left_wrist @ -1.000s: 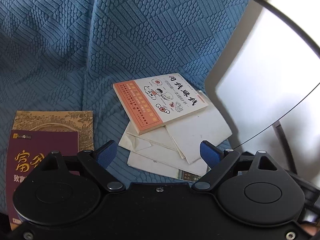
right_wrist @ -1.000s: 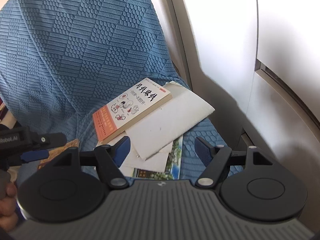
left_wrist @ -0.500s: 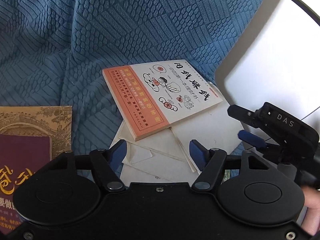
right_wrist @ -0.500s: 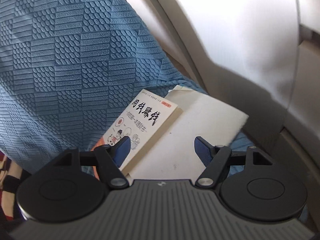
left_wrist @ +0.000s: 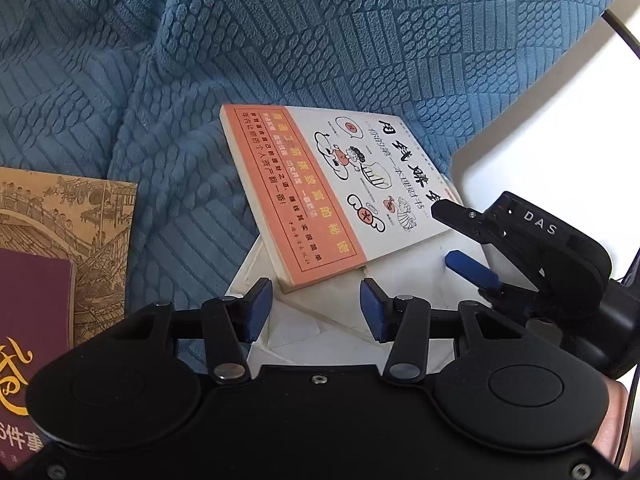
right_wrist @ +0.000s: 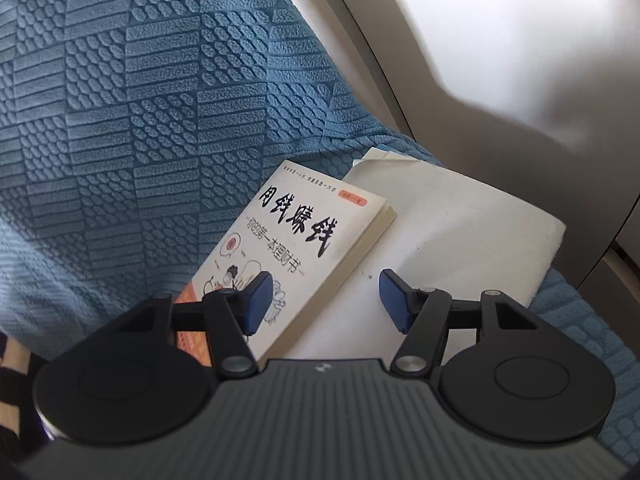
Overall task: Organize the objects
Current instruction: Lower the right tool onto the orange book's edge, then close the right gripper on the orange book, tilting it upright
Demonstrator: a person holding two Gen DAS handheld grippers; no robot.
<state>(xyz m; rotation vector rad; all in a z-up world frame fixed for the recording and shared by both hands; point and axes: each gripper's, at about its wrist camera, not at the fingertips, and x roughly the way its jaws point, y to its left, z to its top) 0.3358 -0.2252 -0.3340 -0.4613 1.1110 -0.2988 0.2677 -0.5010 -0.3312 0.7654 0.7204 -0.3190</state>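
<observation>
1. Tongs first: the left tongs (left_wrist: 316, 310) sit at the bottom centre of the left wrist view, jaws apart and just narrowing, gripping nothing; the near corner of the orange-and-white book (left_wrist: 336, 196) lies in the gap, clear of both blue pads.
2. Right tongs (right_wrist: 326, 300) fill the bottom of the right wrist view, jaws parted and just closing, straddling the book's long page edge without pressing it.
3. Seen from the left wrist, the right tongs reach in from the right edge of the frame, one finger above the book's cover, the other over the white papers (left_wrist: 412, 264).
4. Those papers lie under the book, spreading toward lower centre and right.
5. A maroon book (left_wrist: 28, 320) rests on a tan illustrated book (left_wrist: 80, 220) at the left edge, well apart.
6. Everything lies on a blue textured cover (left_wrist: 280, 40), which rises behind to the top of the frame.
</observation>
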